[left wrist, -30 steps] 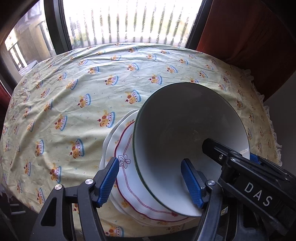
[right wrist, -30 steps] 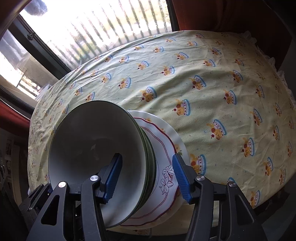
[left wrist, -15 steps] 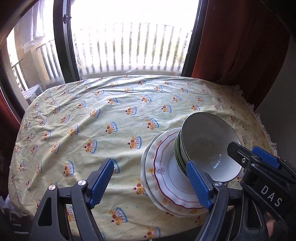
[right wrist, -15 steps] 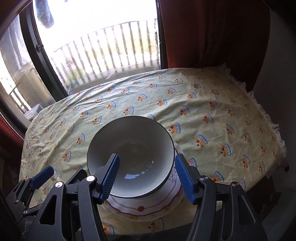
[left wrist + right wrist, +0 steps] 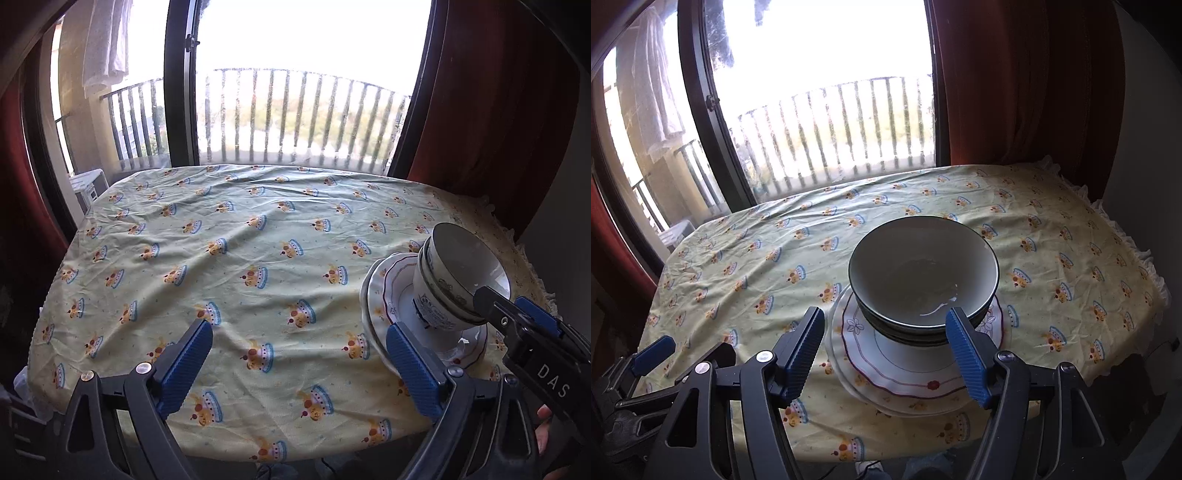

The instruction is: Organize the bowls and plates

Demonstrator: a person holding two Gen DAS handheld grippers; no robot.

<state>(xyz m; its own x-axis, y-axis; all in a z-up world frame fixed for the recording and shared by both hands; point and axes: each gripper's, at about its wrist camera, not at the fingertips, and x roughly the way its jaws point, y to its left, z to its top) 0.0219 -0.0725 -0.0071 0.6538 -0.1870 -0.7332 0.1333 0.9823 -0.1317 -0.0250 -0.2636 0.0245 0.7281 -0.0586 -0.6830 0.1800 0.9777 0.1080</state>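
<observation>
Stack of bowls [image 5: 923, 284] nested upright on a stack of plates [image 5: 905, 373], near the front edge of a table under a yellow tablecloth [image 5: 229, 258] printed with small crowns. Top plate white with a red line around its rim and a flower motif. Top bowl white inside, dark at the rim; at least 2 more rims visible beneath it, though exact count hard to tell.

Left gripper [image 5: 299, 369] spread wide and opening further, nothing between its blue pads, only bare cloth ahead; crockery off to its right, apart from it. Right gripper [image 5: 886, 350] also parted and opening, pads on either side of the crockery from the near side, touching neither bowl nor plate. Window with railings [image 5: 295, 118] behind the table, red curtain [image 5: 1015, 92] at the right.
</observation>
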